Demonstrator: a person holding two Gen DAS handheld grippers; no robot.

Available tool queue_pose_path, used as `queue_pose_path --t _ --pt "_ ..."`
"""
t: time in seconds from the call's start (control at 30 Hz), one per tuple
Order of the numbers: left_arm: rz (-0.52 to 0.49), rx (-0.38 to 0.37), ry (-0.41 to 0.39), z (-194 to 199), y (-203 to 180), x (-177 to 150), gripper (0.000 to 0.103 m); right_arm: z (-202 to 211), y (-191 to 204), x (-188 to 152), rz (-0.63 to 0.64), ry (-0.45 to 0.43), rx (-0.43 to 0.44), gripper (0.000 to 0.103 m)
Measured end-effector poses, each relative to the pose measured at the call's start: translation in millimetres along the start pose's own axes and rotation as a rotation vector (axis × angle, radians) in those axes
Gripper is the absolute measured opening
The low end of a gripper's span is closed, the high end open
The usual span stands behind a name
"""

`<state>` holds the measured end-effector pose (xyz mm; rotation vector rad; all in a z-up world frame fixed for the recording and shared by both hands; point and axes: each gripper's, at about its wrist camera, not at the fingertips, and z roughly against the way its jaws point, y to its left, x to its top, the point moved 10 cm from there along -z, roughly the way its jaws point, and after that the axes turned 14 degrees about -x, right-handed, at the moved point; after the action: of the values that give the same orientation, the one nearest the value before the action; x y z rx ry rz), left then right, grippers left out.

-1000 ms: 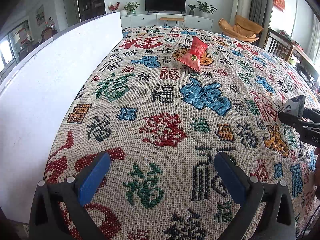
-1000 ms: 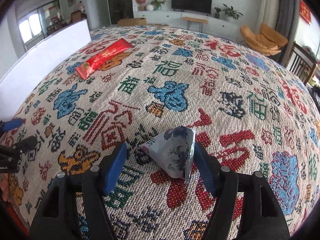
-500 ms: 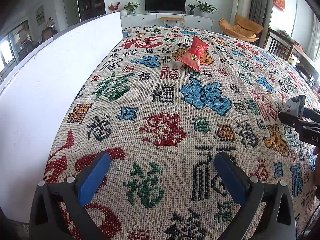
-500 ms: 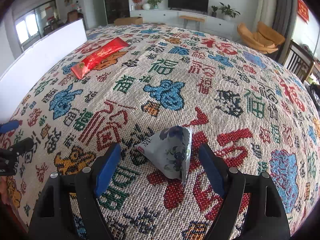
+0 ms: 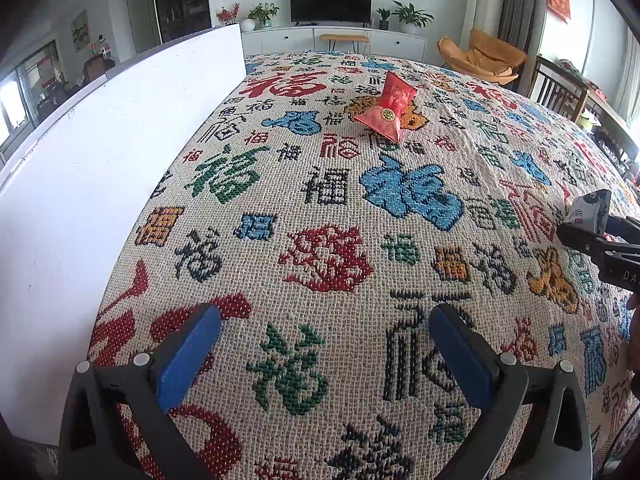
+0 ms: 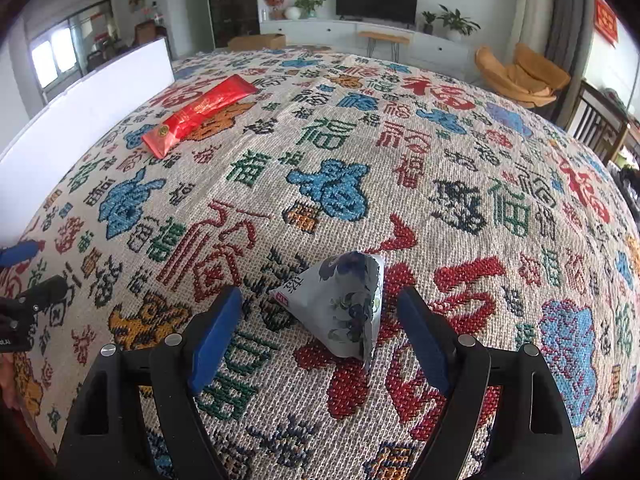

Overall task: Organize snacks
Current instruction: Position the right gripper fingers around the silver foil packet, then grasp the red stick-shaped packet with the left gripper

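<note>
Blue-padded right gripper (image 6: pixel 320 334) has just been opening and now stands spread, the grey floral snack pouch (image 6: pixel 340 304) sitting loose between its fingers on the woven tablecloth (image 6: pixel 460 184). Left gripper (image 5: pixel 320 356) is wide apart over bare cloth, with the red snack packet (image 5: pixel 386 108) lying way off at the far end.

The character 福 is woven repeatedly, in many colours and scripts, across the beige woven tablecloth (image 5: pixel 328 208). The small red label on the grey-blue pyramid-shaped snack packet (image 6: pixel 340 304) cannot be read.
</note>
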<state>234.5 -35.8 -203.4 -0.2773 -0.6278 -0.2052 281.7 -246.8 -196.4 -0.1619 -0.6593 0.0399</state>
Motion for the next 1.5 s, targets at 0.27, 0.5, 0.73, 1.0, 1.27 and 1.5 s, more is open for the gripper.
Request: queue_pose_path --t 0.27,0.5,0.73,1.0,1.27,1.5 --pt "-0.001 0.0 0.0 0.0 0.0 -0.1 0.103 0.1 0.0 0.1 0.0 0.0 0.001 0.082" --pt "-0.002 0.0 0.0 -0.3 0.2 0.1 0.103 -0.5 -1.2 0.6 -0.003 0.0 0.004 0.083" --pt "-0.002 0.001 0.001 -0.3 0.3 0.1 0.103 -0.3 -0.7 0.4 -0.003 0.0 0.003 0.083" --pt "0.006 -0.037 0.067 -4.3 0.8 4.9 0.103 -0.3 -0.6 0.4 -0.003 0.0 0.003 0.083" --pt "-0.038 -0.214 0.114 -36.6 -9.2 99.0 0.103 0.1 0.1 0.3 -0.003 0.0 0.003 0.083" --pt "-0.121 -0.15 0.127 -96.0 -17.6 162.3 0.1 -0.3 -0.7 0.4 -0.003 0.0 0.003 0.083"
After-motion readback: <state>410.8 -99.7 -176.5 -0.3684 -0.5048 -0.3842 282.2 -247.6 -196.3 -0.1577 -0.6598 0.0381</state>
